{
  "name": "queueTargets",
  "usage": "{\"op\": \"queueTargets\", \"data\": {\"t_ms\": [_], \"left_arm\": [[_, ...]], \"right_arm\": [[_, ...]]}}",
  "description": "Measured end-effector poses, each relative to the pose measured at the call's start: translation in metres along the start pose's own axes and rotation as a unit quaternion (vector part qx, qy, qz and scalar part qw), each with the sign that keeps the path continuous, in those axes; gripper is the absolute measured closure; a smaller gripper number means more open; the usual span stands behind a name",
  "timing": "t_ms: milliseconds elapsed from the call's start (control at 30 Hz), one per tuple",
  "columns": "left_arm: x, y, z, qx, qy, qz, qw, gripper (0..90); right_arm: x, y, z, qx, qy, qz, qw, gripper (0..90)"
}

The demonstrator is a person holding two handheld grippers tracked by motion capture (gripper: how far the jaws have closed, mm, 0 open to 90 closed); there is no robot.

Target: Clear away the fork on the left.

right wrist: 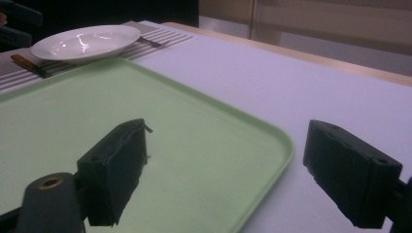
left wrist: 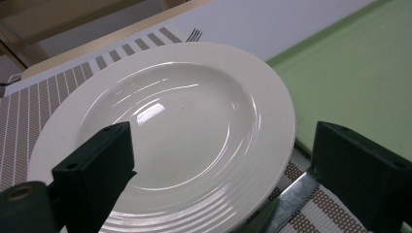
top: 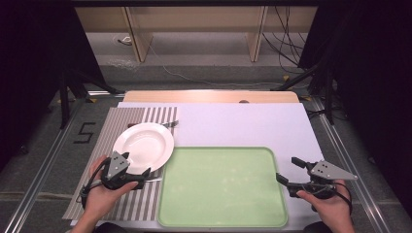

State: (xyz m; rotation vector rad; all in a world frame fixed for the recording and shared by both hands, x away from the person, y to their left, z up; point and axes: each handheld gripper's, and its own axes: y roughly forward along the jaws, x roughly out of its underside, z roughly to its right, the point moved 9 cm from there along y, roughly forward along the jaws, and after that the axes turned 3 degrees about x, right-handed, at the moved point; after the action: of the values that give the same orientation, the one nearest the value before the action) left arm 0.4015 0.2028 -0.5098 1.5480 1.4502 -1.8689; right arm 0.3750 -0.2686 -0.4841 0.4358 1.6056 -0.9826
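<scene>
White ceramic plate (top: pixel 144 144) rests on the striped placemat (top: pixel 99 194) at the table's left, a fork (top: pixel 171 124) showing past its far rim. The left gripper (top: pixel 137 171) hovers at the plate's near edge, jaws spread wide, clasping nothing. Centre: a green tray (top: pixel 222 187). Beside its right edge, the right gripper (top: pixel 287 170) is likewise released, jaws straddling the tray's corner.
</scene>
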Motion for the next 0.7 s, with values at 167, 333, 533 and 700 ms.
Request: {"op": "queueTargets", "data": {"t_ms": [167, 333, 533, 700], "left_arm": [[0.0, 0.0, 0.0, 0.0, 0.0, -0.001, 1.0, 9.0], [-0.003, -0.001, 0.0, 0.0, -0.007, 0.003, 1.0, 11.3], [-0.025, 0.003, -0.002, -0.007, -0.021, 0.008, 0.9997, 30.1], [-0.057, 0.03, -0.006, -0.006, -0.034, -0.009, 0.9994, 69.9]], "right_arm": [[0.0, -0.001, 0.0, 0.0, -0.001, -0.001, 1.0, 17.0], [0.0, -0.001, 0.0, 0.002, -0.001, -0.001, 1.0, 17.0], [0.0, 0.001, 0.0, 0.0, 0.0, -0.002, 1.0, 18.0], [0.0, 0.002, -0.002, -0.003, -0.002, -0.004, 1.0, 18.7]]}}
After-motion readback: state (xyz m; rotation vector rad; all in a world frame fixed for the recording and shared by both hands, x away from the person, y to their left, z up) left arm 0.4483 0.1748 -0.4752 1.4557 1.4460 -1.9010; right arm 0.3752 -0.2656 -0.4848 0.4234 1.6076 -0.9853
